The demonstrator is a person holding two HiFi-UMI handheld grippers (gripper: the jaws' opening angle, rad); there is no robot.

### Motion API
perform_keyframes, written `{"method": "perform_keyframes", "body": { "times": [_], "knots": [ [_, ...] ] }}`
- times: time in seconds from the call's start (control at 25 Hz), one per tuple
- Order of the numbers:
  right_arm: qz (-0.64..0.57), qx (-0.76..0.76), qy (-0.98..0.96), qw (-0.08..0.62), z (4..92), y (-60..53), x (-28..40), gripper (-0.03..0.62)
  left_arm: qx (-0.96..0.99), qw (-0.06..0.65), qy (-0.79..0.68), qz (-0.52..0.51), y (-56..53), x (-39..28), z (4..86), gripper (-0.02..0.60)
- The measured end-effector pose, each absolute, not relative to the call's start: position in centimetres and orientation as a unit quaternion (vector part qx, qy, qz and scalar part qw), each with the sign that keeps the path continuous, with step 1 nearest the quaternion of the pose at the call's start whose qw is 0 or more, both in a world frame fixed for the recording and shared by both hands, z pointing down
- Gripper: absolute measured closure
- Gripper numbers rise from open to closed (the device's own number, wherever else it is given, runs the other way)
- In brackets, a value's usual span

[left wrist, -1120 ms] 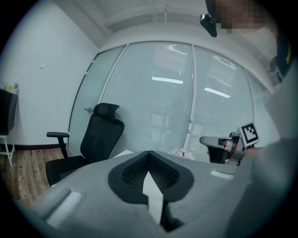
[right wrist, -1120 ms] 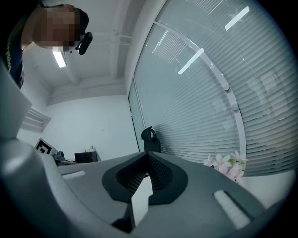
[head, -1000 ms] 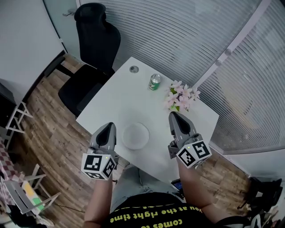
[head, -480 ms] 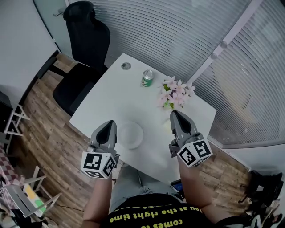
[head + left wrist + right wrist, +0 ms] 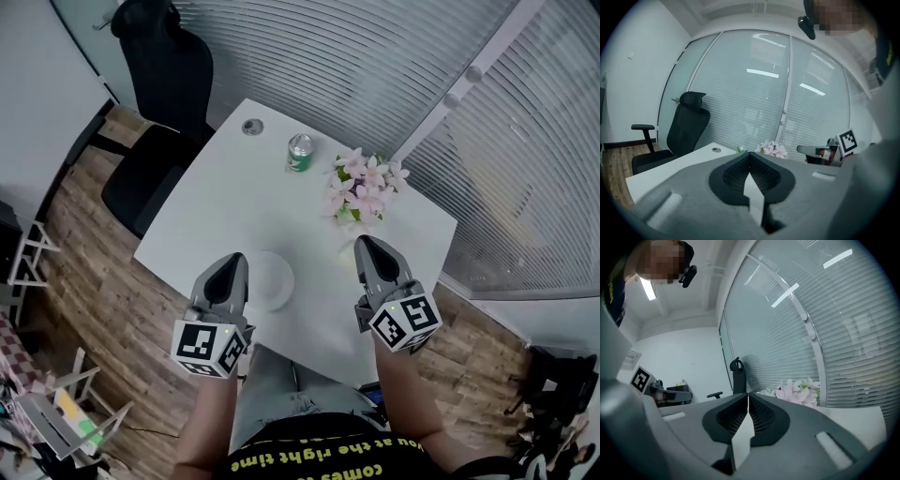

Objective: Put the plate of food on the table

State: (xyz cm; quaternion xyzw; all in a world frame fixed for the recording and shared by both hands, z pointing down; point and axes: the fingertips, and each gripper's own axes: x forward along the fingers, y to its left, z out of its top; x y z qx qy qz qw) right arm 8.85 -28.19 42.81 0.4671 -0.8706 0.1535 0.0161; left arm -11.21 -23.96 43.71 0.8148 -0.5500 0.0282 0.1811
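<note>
A white plate (image 5: 273, 281) lies on the white table (image 5: 230, 211) near its front edge, and I see no food on it. My left gripper (image 5: 234, 262) hovers over the plate's left rim and hides part of it; its jaws meet with nothing between them (image 5: 749, 155). To the right of the plate, my right gripper (image 5: 367, 245) is held above the table, also shut and empty (image 5: 748, 395). Neither gripper view shows the plate.
A green can (image 5: 299, 153) and a bunch of pink flowers (image 5: 364, 188) stand at the table's far side, with a round grommet (image 5: 251, 127) to their left. A black office chair (image 5: 155, 103) sits at the far left corner. Glass walls with blinds run behind and to the right.
The table and its things have slid left and up in the head view, so the plate now sits partly under the left gripper's tip. Both grippers keep the same shut pose.
</note>
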Motion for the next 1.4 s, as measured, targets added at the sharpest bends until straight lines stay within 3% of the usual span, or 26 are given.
{"method": "perform_keyframes", "body": {
  "times": [0.76,1.04,1.4],
  "knots": [
    [0.208,0.462,-0.854,0.119,53.0,-29.0,10.8,0.409,0.815,0.21,-0.537,0.058,-24.9,-8.6,48.2,0.581],
    [0.177,0.441,-0.853,0.217,56.9,-28.7,10.5,0.315,0.812,0.219,-0.537,0.064,-25.0,-8.3,49.5,0.581],
    [0.163,0.417,-0.847,0.286,60.6,-29.2,11.2,0.272,0.807,0.235,-0.537,0.075,-24.7,-8.0,51.3,0.581]
  ]
}}
